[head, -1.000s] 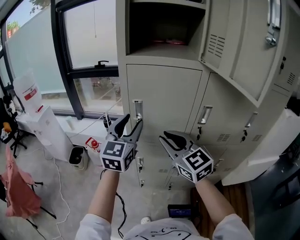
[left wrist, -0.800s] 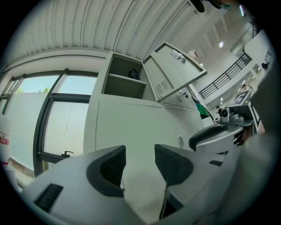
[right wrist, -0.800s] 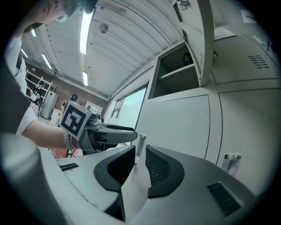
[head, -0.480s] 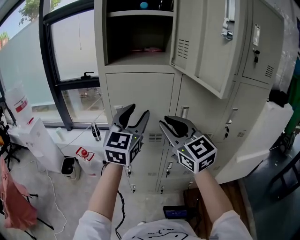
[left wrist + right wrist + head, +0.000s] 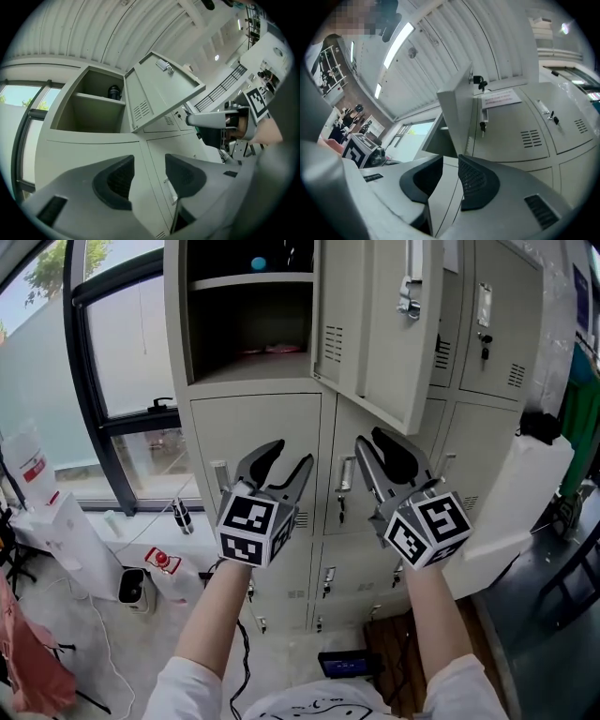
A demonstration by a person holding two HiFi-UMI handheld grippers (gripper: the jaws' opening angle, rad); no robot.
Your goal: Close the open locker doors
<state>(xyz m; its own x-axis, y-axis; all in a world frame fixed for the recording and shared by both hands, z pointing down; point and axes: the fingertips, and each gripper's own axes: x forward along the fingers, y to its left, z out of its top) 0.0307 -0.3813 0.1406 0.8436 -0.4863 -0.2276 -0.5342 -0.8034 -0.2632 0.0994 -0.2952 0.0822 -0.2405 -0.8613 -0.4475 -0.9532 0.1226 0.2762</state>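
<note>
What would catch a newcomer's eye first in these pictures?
The open locker door juts out at top centre, baring a shaded compartment to its left. Below, the left tongs and right tongs hover open and empty before the closed lockers.

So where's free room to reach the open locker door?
Free: under the open door, before the closed lower doors, between left gripper and right gripper, whose empty jaws just closed a little. Crowded: floor by the window, with small bin, cable, white container.
</note>
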